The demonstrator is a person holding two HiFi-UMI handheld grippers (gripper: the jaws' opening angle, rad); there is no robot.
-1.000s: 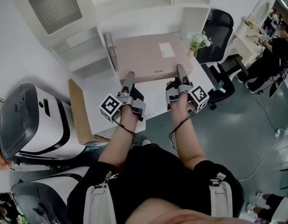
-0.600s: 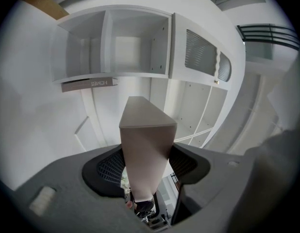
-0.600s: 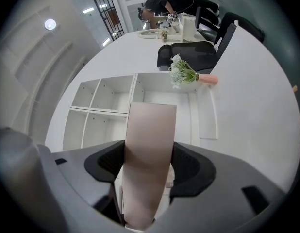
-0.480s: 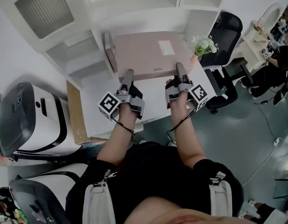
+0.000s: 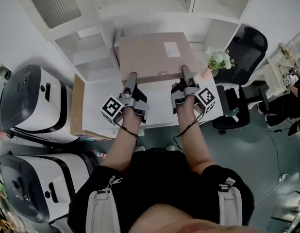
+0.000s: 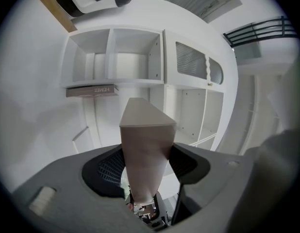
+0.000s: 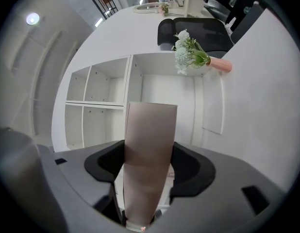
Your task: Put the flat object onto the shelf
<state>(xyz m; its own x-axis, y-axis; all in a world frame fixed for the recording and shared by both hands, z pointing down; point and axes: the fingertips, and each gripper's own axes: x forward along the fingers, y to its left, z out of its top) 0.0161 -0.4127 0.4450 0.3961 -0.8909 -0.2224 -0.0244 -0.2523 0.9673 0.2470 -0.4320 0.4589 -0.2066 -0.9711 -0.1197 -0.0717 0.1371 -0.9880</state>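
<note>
The flat object is a wide, thin pinkish-beige box (image 5: 152, 55) with a white label, held level above the white desk (image 5: 159, 108) in front of the white shelf unit (image 5: 140, 1). My left gripper (image 5: 131, 77) is shut on the box's near edge at the left, and my right gripper (image 5: 184, 72) is shut on the same edge at the right. In the left gripper view the box (image 6: 146, 140) runs edge-on between the jaws toward the shelf's cubbies (image 6: 135, 57). The right gripper view shows the box (image 7: 149, 144) the same way, with shelf compartments (image 7: 99, 96) beyond.
A pink vase of white flowers (image 5: 217, 61) stands at the desk's right end, with a black office chair (image 5: 247, 42) behind it. White machines (image 5: 33, 106) and a brown board (image 5: 77, 110) lie at the left. A book (image 6: 91, 90) lies flat in one cubby.
Both grippers have carried the box a little across the desk and turned it slightly, squarer to the shelf. The grip on the box is unchanged.
</note>
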